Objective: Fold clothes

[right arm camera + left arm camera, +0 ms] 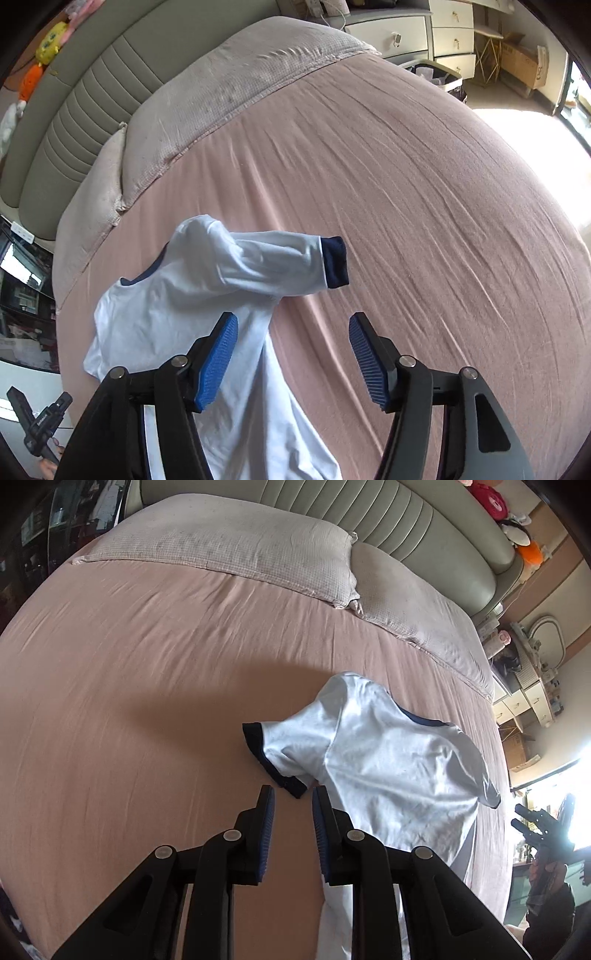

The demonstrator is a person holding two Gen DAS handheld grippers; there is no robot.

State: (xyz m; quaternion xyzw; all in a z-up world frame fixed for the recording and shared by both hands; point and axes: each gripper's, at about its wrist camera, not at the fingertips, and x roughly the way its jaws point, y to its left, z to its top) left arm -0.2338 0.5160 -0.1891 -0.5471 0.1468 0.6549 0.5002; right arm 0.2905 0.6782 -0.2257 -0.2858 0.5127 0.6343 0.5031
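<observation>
A white T-shirt (388, 771) with navy cuffs and collar lies rumpled on the pink bedsheet (147, 701). In the left wrist view its near sleeve cuff (275, 762) lies just beyond my left gripper (293, 805), whose jaws stand a narrow gap apart with only sheet between them. The shirt's hem runs under that gripper's right finger. In the right wrist view my right gripper (291, 325) hangs open above the shirt (177, 314). Its left pad (218, 354) is over the white cloth and nothing is gripped. The other sleeve (295, 258) stretches right, ending in a navy cuff (336, 262).
Two pale pillows (236, 550) lie along a grey padded headboard (369, 506), with plush toys (513, 520) on top of it. White drawers (424, 33) and a cardboard box (524, 62) stand past the bed's far side. A sunlit window glares at the right.
</observation>
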